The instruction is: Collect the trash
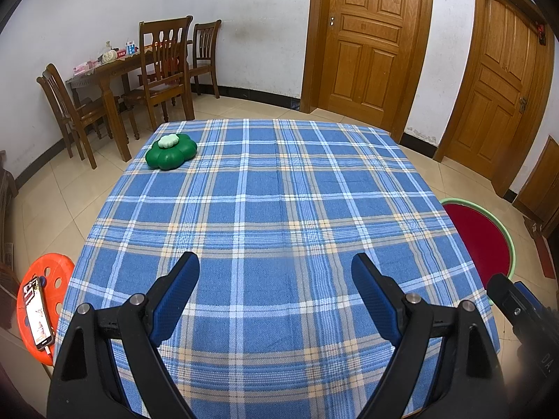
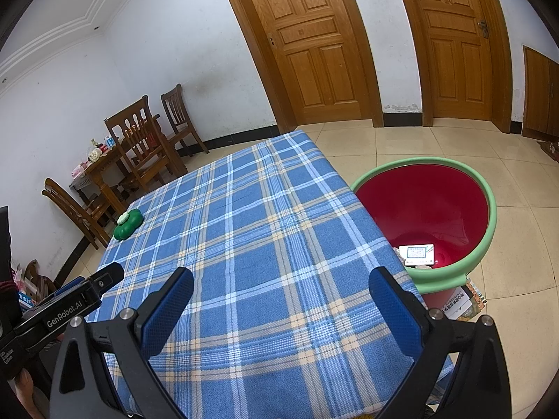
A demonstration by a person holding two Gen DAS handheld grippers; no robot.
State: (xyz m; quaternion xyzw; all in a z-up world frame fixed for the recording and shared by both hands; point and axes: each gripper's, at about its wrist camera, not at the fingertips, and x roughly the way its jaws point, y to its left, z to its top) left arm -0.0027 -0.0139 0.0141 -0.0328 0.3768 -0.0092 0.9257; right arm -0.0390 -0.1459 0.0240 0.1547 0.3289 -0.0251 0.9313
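Note:
A table with a blue plaid cloth (image 1: 279, 209) (image 2: 251, 244) fills both views. A green flower-shaped cushion (image 1: 171, 152) (image 2: 128, 226) with a pale top lies at its far left corner. On the floor by the table's right side stands a red bin with a green rim (image 2: 489, 209) (image 1: 503, 230); a small white box (image 2: 416, 254) and other scraps lie inside. My left gripper (image 1: 276, 262) hovers over the near cloth, open, with nothing between its blue pads. My right gripper (image 2: 281, 279) is open and holds nothing, over the near right part of the table.
An orange stool (image 1: 52, 269) with a phone (image 1: 38, 314) on it stands at the left of the table. A wooden dining table and chairs (image 1: 139, 70) stand by the far wall, two wooden doors (image 1: 367, 42) beyond. Packets (image 2: 464, 305) lie on the floor beside the bin.

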